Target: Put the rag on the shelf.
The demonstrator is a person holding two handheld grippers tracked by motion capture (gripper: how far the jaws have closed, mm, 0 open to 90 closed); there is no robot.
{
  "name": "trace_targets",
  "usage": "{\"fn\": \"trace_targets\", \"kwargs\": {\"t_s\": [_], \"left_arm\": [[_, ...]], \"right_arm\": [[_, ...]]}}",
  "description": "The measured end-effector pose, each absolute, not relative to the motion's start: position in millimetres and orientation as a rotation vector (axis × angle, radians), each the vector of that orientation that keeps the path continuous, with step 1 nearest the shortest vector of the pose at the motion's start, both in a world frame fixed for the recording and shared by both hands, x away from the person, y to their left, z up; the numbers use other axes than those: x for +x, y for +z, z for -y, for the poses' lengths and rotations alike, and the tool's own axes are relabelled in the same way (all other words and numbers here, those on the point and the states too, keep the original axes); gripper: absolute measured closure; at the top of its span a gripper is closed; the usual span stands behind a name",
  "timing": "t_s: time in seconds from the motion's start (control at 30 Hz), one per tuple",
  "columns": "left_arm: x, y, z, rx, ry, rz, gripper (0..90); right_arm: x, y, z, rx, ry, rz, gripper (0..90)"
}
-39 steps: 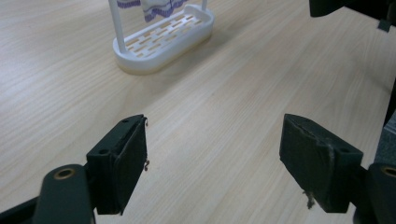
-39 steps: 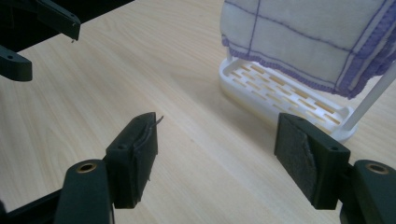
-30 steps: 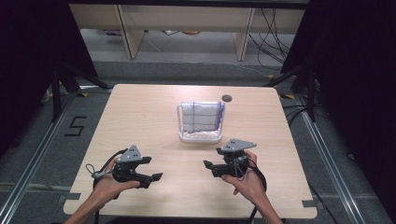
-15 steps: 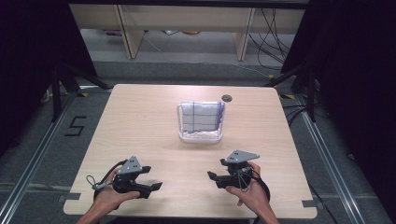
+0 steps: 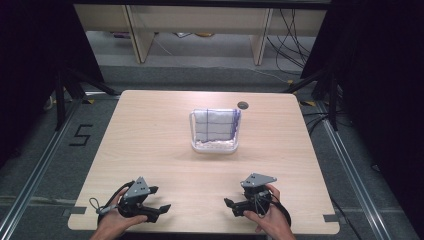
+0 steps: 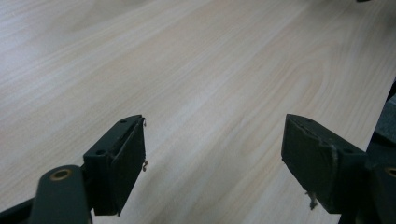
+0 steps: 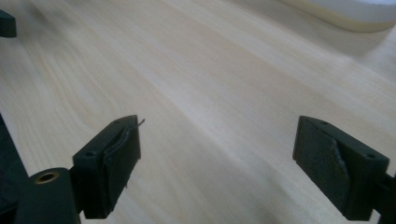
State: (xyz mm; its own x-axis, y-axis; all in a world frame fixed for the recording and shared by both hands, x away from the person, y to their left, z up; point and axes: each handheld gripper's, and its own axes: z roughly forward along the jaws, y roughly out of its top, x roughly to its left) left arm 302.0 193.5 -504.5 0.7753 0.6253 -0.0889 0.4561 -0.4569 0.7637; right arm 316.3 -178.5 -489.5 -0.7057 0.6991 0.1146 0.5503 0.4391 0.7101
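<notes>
A clear plastic container (image 5: 215,132) stands on the pale wooden counter (image 5: 150,135), a little beyond its middle. Inside it a white cloth with dark blue lines (image 5: 216,125) stands folded against the walls. Just behind the container, near the far edge of the counter, there is a small dark round spot (image 5: 243,105); what it is I cannot tell.

Both grippers are well apart from the container, on the near side of it. The left gripper (image 5: 162,210) is near the front edge, to the left of the container, held by the left hand (image 5: 114,222). Its jaws are spread wide and hold nothing; in the left gripper view (image 6: 212,154) only bare wood lies between them. The right gripper (image 5: 229,206) is to the right of the container line, in the right hand (image 5: 270,220). Its jaws are also released and empty (image 7: 217,154).

Compared with one second ago, both grippers have moved back toward the person, farther from the container, and are now closer to the front edge. The container and the cloth have not moved.
</notes>
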Motion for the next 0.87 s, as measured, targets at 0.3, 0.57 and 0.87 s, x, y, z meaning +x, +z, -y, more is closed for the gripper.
{"fn": "trace_targets", "kwargs": {"t_s": [0.3,0.57,0.87], "left_arm": [[296.6,-506.8,-190.5,2.114,0.27,-0.802,21.4],[298.7,-507.5,-192.1,2.149,0.271,-0.788,21.3],[302.6,-509.4,-194.9,2.173,0.289,-0.8,21.0]], "right_arm": [[306.9,-490.4,178.5,1.03,1.107,-2.515,16.2],[307.1,-490.5,177.8,1.014,1.089,-2.514,16.3],[307.9,-491.2,178.1,1.023,1.094,-2.516,16.4]]}}
